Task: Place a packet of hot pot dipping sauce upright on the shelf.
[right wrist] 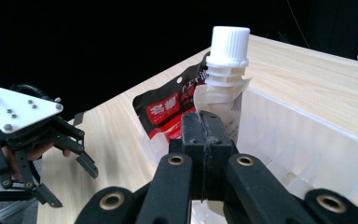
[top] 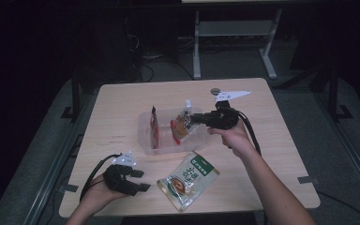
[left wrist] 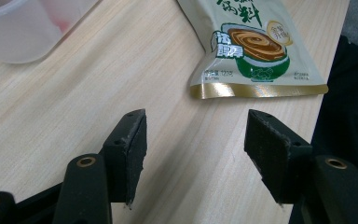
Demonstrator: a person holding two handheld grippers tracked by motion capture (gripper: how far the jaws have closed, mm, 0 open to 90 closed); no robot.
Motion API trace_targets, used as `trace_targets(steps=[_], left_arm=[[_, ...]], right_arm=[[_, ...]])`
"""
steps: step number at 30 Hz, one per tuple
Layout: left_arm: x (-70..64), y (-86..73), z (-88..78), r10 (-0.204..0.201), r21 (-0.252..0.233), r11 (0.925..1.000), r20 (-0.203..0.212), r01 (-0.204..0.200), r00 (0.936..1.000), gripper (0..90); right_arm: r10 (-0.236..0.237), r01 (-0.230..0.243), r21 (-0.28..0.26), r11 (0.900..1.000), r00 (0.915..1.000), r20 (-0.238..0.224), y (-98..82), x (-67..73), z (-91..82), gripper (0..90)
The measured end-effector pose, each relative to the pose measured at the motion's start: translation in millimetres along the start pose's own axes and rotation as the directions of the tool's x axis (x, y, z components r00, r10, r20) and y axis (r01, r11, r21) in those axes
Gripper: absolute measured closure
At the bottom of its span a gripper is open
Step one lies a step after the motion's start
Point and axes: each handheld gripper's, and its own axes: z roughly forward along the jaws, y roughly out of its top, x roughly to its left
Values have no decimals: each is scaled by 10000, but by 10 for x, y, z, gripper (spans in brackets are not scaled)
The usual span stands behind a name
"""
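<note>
**Right claw clamped on the spout pouch over the tray; left claw idle and apart**

My right gripper (top: 193, 118) has its jaws pinched tight on the spout pouch (right wrist: 223, 88). In the right gripper view the two black jaws meet just below the pouch's neck, with the white screw cap (right wrist: 231, 43) standing upright directly above them. The pouch hangs at the tips of that claw, inside the clear plastic tray (top: 146, 140), toward the tray's end nearest my right hand (top: 234, 137). Just behind the pouch from the claw's viewpoint, and a little to its left, a red-and-black sachet (right wrist: 168, 108) leans in the same tray; I cannot tell whether the two touch. In the high view another red sachet (top: 155, 131) stands on edge at the tray's far end from this claw.

My left gripper (top: 140, 180) is released, its jaws standing well apart with nothing but bare wooden table (left wrist: 74, 88) between them. It rests low by the table's near edge, held in my left hand (top: 96, 193). Ahead of its jaws and off toward the right one lies a flat green-and-cream sauce packet (left wrist: 254, 46), printed side up, its gold bottom seam turned toward the claw and near, though not touching. Farther ahead on the other side sits the corner of the tray.
</note>
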Motion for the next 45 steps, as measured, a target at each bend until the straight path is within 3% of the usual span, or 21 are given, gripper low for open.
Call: trace_targets(steps=[8,14,36,45], left_arm=[[-1,5,5,24,10,10000,-5,-24,10000,388],[0,3,10,-19,8,10000,16,19,10000,388],[22,-17,8,-48,6,10000,62,48,10000,388],[20,-22,33,-61,125,9999,132,59,9999,387]], right_arm=[[20,-22,204,9998,10000,69,-8,40,-28,893],[100,-103,662,9978,9999,50,-41,36,145,891],[225,-216,851,9961,9997,-89,-39,-37,471,890],[211,-204,783,9967,9997,-89,-39,-40,471,785]])
